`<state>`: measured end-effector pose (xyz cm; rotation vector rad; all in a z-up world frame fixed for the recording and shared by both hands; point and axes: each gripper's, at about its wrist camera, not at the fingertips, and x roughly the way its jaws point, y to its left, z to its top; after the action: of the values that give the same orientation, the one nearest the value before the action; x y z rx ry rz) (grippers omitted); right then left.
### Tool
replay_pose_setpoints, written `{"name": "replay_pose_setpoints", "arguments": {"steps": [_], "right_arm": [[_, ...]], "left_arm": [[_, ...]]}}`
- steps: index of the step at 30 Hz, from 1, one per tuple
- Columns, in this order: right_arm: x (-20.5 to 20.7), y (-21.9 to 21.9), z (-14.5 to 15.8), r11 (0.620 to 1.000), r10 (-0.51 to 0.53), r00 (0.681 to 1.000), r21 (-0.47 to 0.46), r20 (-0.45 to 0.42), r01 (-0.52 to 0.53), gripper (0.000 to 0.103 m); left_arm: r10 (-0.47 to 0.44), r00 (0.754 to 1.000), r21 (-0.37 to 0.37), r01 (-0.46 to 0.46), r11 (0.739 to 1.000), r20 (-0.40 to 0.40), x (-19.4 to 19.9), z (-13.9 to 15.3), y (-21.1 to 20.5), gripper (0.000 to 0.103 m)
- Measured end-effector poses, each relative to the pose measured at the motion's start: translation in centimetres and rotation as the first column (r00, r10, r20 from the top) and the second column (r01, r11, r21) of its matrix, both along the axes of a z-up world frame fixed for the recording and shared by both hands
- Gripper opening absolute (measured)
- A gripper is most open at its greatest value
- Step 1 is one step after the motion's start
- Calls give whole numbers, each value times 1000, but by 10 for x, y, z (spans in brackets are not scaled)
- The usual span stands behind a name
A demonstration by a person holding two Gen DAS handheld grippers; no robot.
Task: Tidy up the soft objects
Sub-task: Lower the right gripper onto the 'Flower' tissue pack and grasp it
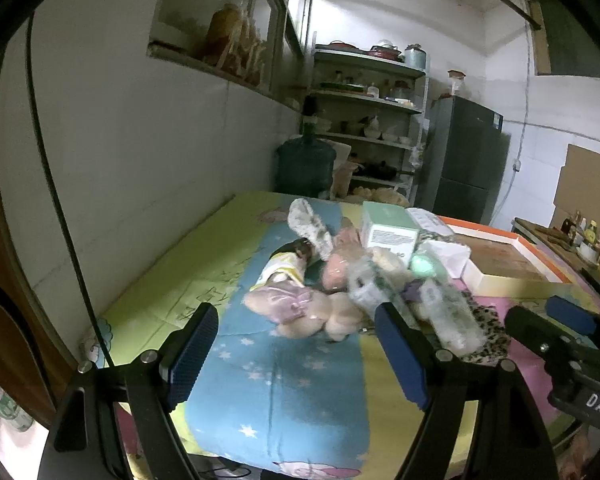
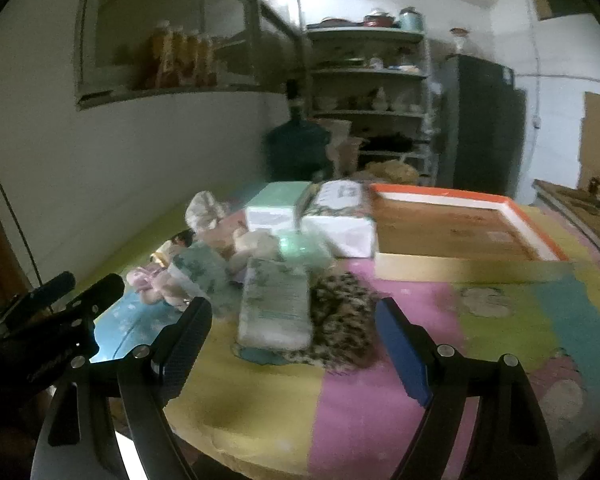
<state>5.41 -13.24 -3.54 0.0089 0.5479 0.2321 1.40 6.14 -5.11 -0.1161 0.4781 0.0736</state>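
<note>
A heap of soft things lies on a table under a colourful quilt (image 1: 276,380). In it are a beige plush toy (image 1: 324,316), a pink wrapped toy (image 1: 284,300), a grey patterned slipper (image 1: 310,224), tissue packs (image 2: 274,304) and a leopard-print cloth (image 2: 340,320). My left gripper (image 1: 296,348) is open, just short of the plush toy, with nothing between its fingers. My right gripper (image 2: 296,336) is open too, its blue pads either side of the tissue pack and leopard cloth, not touching them. The right gripper (image 1: 568,332) also shows at the right edge of the left wrist view.
A shallow box (image 2: 460,236) with an orange and white rim lies at the back right of the table. White and mint tissue boxes (image 2: 284,208) stand behind the heap. A wall runs along the left; a water jug (image 1: 306,166), shelves (image 1: 368,120) and a dark fridge (image 1: 466,156) stand beyond.
</note>
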Motion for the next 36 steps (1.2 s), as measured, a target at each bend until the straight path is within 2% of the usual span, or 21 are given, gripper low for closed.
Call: {"name": "replay_pose_setpoints", "arguments": {"steps": [11, 21, 23, 25, 27, 31, 36], "right_arm": [[48, 8, -24, 999, 45, 997, 6, -62, -45, 85], [69, 9, -39, 995, 100, 987, 25, -124, -98, 83], [72, 10, -42, 995, 103, 985, 21, -135, -101, 77], [73, 11, -45, 994, 113, 982, 28, -149, -110, 63], [75, 8, -48, 991, 130, 978, 52, -164, -123, 54], [70, 3, -42, 991, 127, 982, 69, -139, -119, 50], [57, -7, -25, 987, 125, 990, 109, -66, -117, 50]], "left_arm": [[-8, 1000, -24, 7, 1000, -30, 20, -17, 17, 81], [-35, 999, -26, 35, 999, -22, 25, -17, 11, 81], [-39, 999, -24, 38, 999, -22, 26, -17, 10, 81], [-41, 999, -26, 40, 999, -24, 28, -17, 9, 81], [-44, 999, -29, 43, 999, -27, 29, -16, 8, 81], [-62, 998, -35, 62, 998, -19, 32, -13, 3, 81], [-119, 993, -45, 119, 992, -7, 40, -9, -9, 81]]}}
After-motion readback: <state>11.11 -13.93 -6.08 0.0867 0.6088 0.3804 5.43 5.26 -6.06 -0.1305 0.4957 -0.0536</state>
